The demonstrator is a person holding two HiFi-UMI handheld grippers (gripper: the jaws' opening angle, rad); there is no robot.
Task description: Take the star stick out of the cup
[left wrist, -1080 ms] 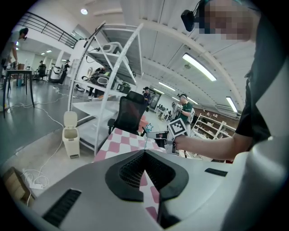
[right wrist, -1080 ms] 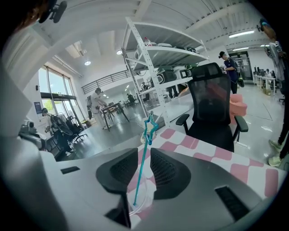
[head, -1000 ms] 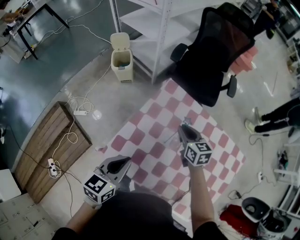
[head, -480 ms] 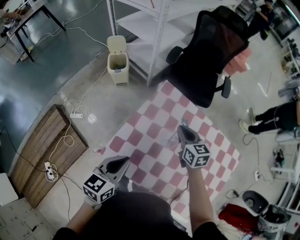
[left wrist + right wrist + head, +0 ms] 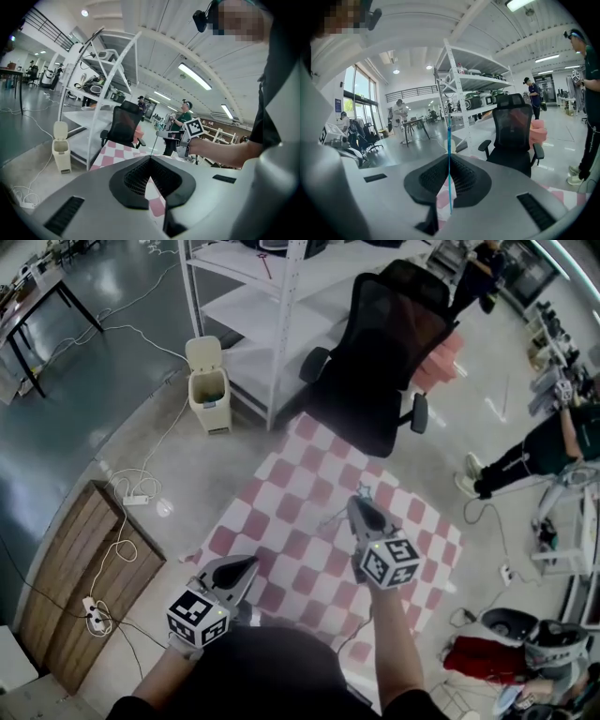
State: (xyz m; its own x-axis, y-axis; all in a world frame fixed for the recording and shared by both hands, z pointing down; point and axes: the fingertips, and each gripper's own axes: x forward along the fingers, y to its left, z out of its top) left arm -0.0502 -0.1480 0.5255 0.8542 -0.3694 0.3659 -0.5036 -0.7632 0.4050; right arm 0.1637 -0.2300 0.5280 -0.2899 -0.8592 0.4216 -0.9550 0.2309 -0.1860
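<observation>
My right gripper (image 5: 357,505) hovers over the red-and-white checked table (image 5: 281,512). Its jaws have just been closing and now pinch a thin blue stick (image 5: 449,154), which runs upright between the pads. The star end shows only as a small pale tip (image 5: 362,491) beyond the jaws. In the left gripper view the stick (image 5: 153,146) hangs below the right gripper (image 5: 165,135), free of the table. A faint clear shape (image 5: 327,519) left of that gripper may be the cup. My left gripper (image 5: 250,564) rests near the table's front edge, jaws together on nothing (image 5: 150,159).
A black office chair (image 5: 375,371) stands at the table's far side, with white metal shelving (image 5: 253,306) and a small bin (image 5: 208,385) to its left. A wooden pallet (image 5: 84,568) and cables lie on the floor at left. A person (image 5: 534,451) stands at right.
The right gripper has closed on the stick and lifted it a little. The left gripper has stayed where it was. The head view has tilted further up the room.
</observation>
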